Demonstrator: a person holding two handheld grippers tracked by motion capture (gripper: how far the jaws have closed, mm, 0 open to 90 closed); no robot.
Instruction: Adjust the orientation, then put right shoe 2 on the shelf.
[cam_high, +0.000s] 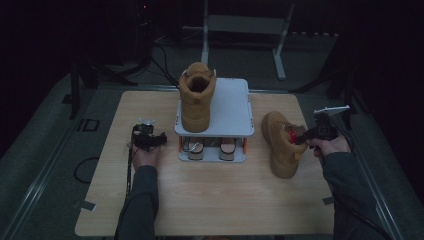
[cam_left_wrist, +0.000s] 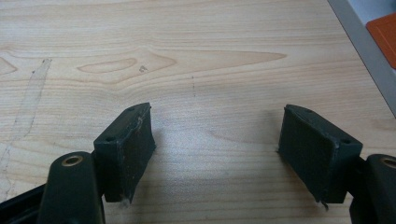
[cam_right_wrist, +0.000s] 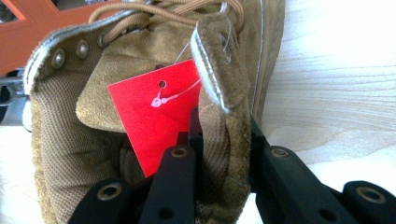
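Two tan suede boots are in play. One boot stands on top of a small white two-level rack at the table's middle. The other boot lies right of the rack, and my right gripper is shut on its collar. In the right gripper view the jaws pinch the boot's side wall, one inside and one outside, beside a red tag. My left gripper rests open left of the rack; its pads hover wide apart over bare wood with nothing between them.
A pair of sandals sits on the rack's lower level. The wooden table has free room across its front and left. A white metal stand is on the floor beyond the table.
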